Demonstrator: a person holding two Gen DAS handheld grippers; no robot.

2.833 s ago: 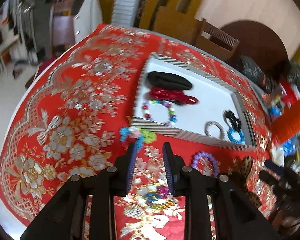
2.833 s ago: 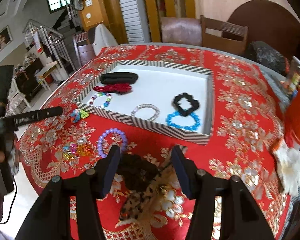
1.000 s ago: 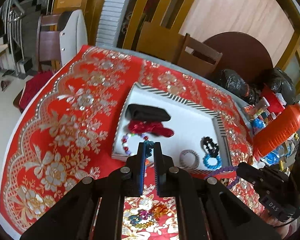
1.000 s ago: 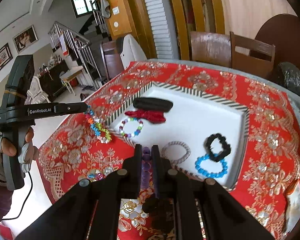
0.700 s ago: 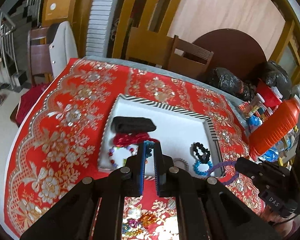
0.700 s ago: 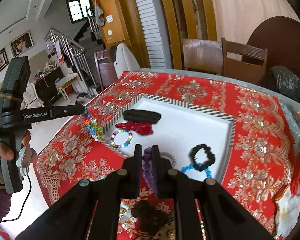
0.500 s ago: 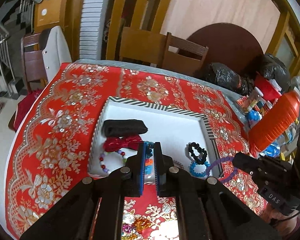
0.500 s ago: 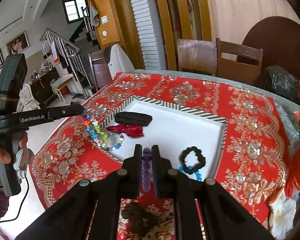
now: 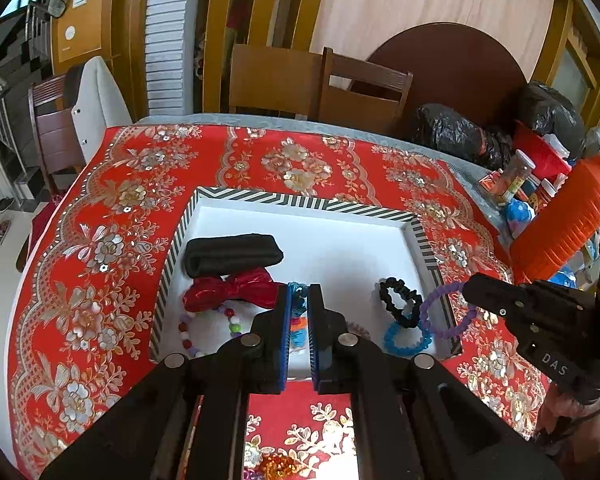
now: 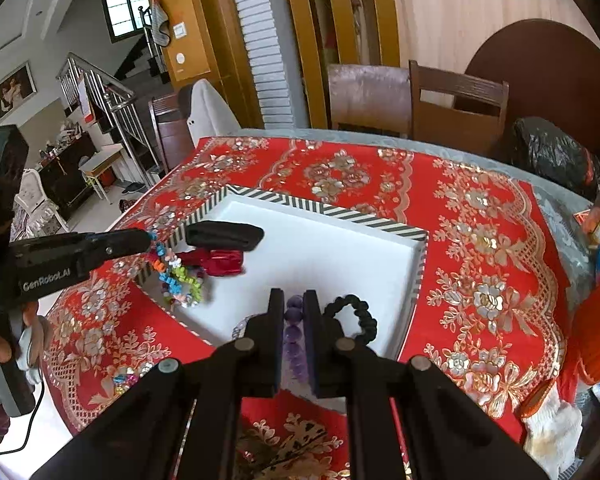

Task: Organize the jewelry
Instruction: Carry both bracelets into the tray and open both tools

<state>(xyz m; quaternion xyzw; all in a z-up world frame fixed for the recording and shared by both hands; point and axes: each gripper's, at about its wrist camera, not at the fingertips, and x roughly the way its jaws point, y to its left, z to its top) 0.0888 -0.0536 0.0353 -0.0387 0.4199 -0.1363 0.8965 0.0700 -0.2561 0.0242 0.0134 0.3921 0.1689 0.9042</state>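
Left hand-held gripper (image 9: 299, 300) pinches the multicoloured bracelet (image 10: 176, 276) at lower centre; right hand-held gripper (image 10: 294, 304) pinches the purple bracelet (image 9: 440, 312), both over the tray (image 9: 300, 200).

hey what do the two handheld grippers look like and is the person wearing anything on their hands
Both are black plastic. The left gripper has blue-edged finger pads and white "GenRobot.AI" lettering on its body, with a black cable below. The right gripper shows "DAS" lettering. The hand holding the left one seems to wear a light glove.

Shiny cloth, matt tray, plastic beads

The tablecloth (image 9: 100, 240) is glossy red fabric with metallic-looking flowers; the tray (image 9: 340, 248) looks matt white; the purple bracelet (image 10: 294, 328) has smooth translucent beads.
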